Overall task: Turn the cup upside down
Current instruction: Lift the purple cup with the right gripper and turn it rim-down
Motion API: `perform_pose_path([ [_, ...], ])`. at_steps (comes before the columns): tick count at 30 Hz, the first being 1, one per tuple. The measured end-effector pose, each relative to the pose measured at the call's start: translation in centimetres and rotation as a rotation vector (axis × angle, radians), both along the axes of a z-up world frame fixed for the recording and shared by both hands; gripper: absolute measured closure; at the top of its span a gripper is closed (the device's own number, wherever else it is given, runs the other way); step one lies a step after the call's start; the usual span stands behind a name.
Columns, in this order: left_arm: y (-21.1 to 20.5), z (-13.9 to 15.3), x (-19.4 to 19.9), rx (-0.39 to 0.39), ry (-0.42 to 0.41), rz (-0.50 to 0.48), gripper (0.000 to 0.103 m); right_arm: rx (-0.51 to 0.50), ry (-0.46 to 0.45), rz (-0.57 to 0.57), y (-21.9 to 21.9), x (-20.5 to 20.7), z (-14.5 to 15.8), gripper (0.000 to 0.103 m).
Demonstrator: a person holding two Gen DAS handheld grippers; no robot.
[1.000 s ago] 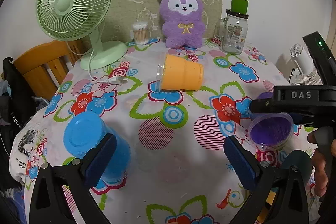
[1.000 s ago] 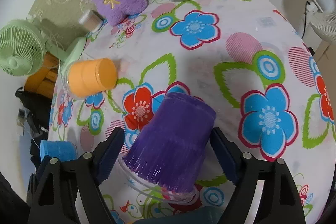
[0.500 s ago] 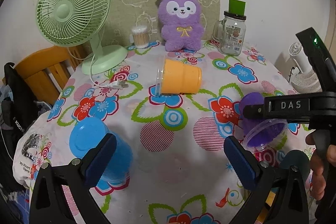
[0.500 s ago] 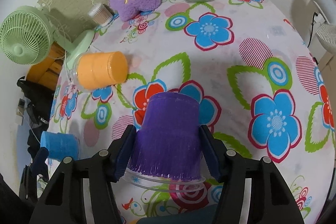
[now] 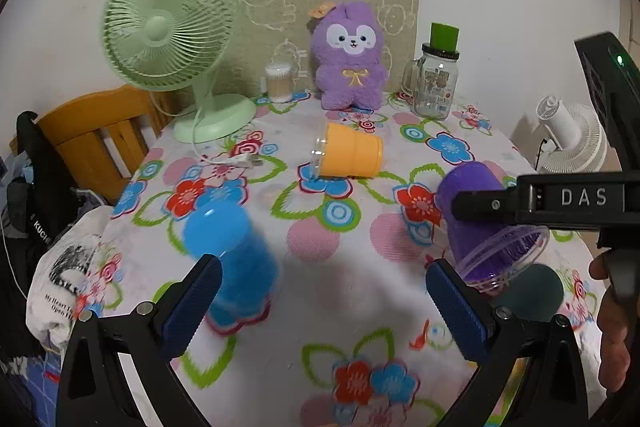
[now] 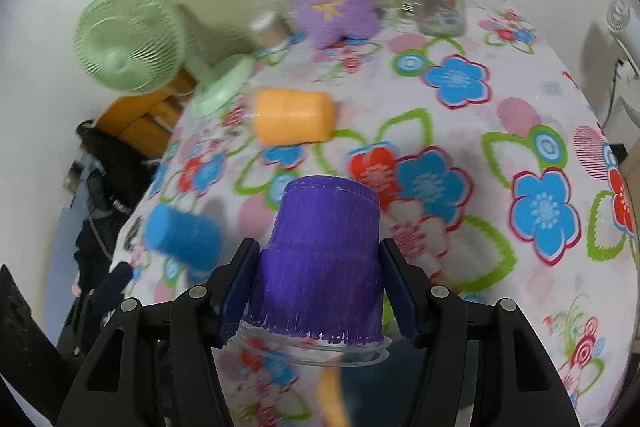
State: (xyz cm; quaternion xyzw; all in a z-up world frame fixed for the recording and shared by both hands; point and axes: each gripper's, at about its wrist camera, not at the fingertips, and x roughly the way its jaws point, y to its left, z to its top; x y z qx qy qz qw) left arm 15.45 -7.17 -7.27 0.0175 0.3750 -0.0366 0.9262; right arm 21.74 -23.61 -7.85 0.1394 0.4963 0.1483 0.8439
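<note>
Three cups: right gripper [image 6: 320, 291] clamps purple cup [image 6: 324, 251], left gripper [image 5: 320, 303] spread wide, holding nothing.

Purple cup [image 6: 320, 259] ribbed plastic, clear glossy rim; tablecloth [image 5: 320, 267] matt printed cloth; plush toy [image 5: 349, 59] fuzzy

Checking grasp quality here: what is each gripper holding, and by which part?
The right gripper clamps the purple cup across its side wall, just above the clear rim. The left gripper holds nothing, its jaws open.
</note>
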Motion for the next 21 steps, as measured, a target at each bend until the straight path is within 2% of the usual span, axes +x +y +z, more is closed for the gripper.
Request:
perform_pose_path([
  [7, 3.7, 0.5, -5.1, -0.044, -0.015, 0.069, 0.0, 0.0, -0.018, 0.089, 3.9, -4.2, 0.6, 0.039],
  [14, 7.5, -0.5, -9.9, -0.086, 0.001, 0.165, 0.0, -0.002, 0.017, 0.135, 7.1, -8.1, -1.1, 0.039],
  [21, 9.7, -1.2, -13.4, -0.101, 0.014, 0.212, 0.0, -0.015, 0.024, 0.181, 10.1, -10.8, -1.7, 0.039],
])
